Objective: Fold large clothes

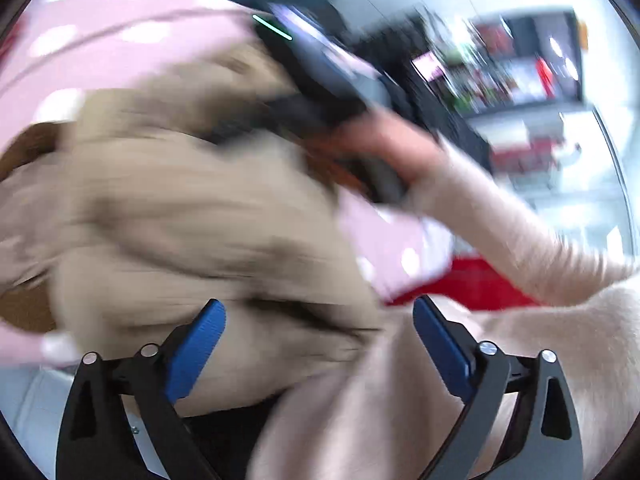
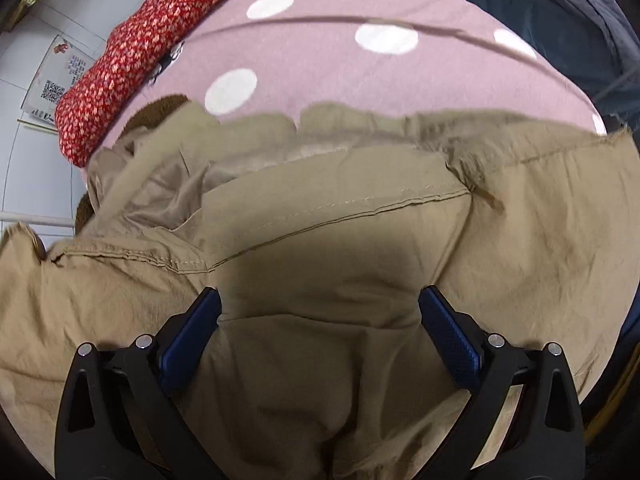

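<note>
A large khaki coat (image 2: 340, 240) with a brown fleece lining lies spread on a pink bedsheet with white dots (image 2: 328, 68). My right gripper (image 2: 320, 304) is open just above the coat's folded fabric, jaws wide apart, holding nothing. In the blurred left wrist view the same coat (image 1: 192, 220) lies bunched on the pink sheet (image 1: 120, 28). My left gripper (image 1: 320, 312) is open above the coat's near edge, with nothing between its pads. The other gripper (image 1: 320, 92), held by a hand in a pale pink sleeve, rests on the coat's far side.
A red patterned pillow (image 2: 140, 56) lies at the bed's far left. A dark blue quilt (image 2: 540, 12) lies at the far right. White floor tiles and a paper sheet (image 2: 52, 80) are at left. A red item (image 1: 472, 284) and blurred shelves (image 1: 520, 72) are behind the arm.
</note>
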A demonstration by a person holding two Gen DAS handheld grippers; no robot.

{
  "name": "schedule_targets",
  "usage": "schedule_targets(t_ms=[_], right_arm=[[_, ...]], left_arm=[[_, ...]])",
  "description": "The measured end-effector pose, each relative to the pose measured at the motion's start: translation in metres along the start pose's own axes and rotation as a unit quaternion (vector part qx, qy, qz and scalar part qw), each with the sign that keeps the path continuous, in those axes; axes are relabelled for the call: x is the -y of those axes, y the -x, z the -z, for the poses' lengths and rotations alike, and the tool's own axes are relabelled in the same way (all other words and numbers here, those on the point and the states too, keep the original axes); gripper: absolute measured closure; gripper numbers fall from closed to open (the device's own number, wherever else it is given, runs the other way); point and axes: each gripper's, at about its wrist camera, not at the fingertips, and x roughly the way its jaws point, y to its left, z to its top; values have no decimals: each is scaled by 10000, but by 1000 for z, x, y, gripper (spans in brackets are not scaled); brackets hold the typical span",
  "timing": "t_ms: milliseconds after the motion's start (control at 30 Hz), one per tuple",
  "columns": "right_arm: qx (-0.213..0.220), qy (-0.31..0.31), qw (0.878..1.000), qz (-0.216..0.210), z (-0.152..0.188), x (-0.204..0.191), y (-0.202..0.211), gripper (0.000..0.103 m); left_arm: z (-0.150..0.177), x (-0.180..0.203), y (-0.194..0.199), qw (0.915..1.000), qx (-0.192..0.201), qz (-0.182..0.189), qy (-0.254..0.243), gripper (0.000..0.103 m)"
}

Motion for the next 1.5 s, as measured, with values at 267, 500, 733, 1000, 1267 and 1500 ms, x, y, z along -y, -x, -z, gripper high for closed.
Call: schedule_targets(t_ms=[267,500,733,1000,1267,1500], right_arm=[[-63,158,9990,422,39,-8,5,6],[1193,763,9881,602,-8,-35,79,6],[744,530,9953,-315,-96,-45,43,6],[-212,256,9947,-971,-137,-86,-58,6],[-843,538,9919,-788,-130,-121,-124,72],[720,363,9867,-1413,-100,-112,-17,91]], left_arm=[[16,-168,24,9333,707,-2522,2457,10],[36,-237,-21,8982,1067,-1980,3777,15],[32,-241,-44,9025,1074,-1805,3759,43],[17,-221,-47,9109,1201,-1879,3471,70],[-4,-188,-41,9198,1169,-2493,2796,76],[-53,-143,10,9301,1761,-2494,2042,84]])
